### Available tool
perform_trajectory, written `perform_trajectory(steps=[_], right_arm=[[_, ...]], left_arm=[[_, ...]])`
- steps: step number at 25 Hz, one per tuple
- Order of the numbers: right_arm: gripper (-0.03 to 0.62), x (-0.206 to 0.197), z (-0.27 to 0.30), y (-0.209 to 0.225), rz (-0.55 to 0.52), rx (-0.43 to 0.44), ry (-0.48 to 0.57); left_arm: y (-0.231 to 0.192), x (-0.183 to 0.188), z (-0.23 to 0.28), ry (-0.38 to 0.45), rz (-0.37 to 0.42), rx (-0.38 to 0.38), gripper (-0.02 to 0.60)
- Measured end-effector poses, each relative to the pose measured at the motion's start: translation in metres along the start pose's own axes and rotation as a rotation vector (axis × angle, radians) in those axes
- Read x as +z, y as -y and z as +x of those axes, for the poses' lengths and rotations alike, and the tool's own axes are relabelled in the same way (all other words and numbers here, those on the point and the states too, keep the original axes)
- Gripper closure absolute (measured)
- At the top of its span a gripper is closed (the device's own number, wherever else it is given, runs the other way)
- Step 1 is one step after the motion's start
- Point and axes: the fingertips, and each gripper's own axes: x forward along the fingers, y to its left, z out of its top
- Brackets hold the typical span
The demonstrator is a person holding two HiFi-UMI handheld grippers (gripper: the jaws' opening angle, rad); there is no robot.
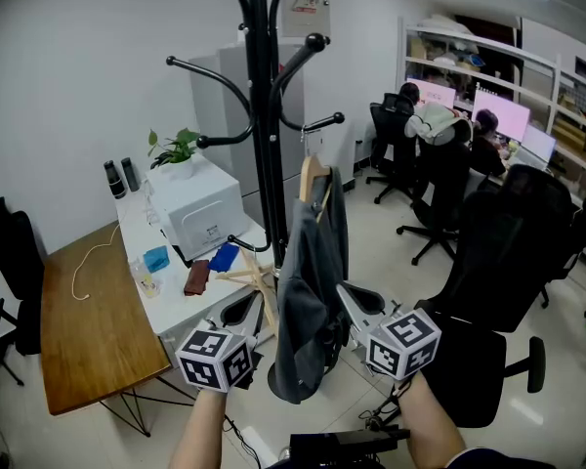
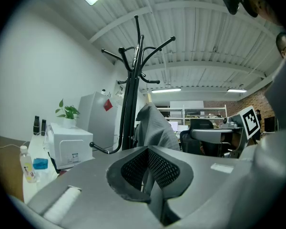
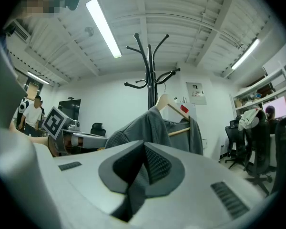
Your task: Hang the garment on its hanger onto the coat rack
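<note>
Both left gripper (image 2: pixel 148 171), right gripper (image 3: pixel 144 163) jaws clamp garment (image 1: pixel 308 281); hanger (image 1: pixel 313 175) on coat rack (image 1: pixel 264 115).

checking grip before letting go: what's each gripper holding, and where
Left gripper and right gripper each pinch the grey garment by its lower cloth, one per side.

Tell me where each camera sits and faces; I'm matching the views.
Head view: on the person's head, facing steeply down at the coat rack and garment; both forearms, left gripper and right gripper show.
Left gripper view: on the left gripper, facing up along its shut jaws, pinching the garment; the right gripper's cube shows.
Right gripper view: on the right gripper, facing up past cloth-pinching jaws to the hanger; the left gripper's cube shows.
Shared: all show coat rack and garment.
</note>
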Motion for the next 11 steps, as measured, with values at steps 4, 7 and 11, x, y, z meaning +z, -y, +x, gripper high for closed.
perform_trajectory(steps=[4,7,11], right_arm=[[0.579,0.0016,0.0001,0.0003,-0.006,0.001,0.001],[0.58,0.0014,0.0009,0.0002,-0.006,0.002,0.0],[0.579,0.0001,0.0015,0.0001,-0.006,0.003,-0.001]], left_arm=[[-0.001,-0.0002,0.0017,-0.006,0.001,0.003,0.581],[-0.0023,-0.0009,0.0034,-0.01,-0.002,0.006,0.581],[-0.0032,-0.0026,0.0048,-0.013,-0.001,0.005,0.581]])
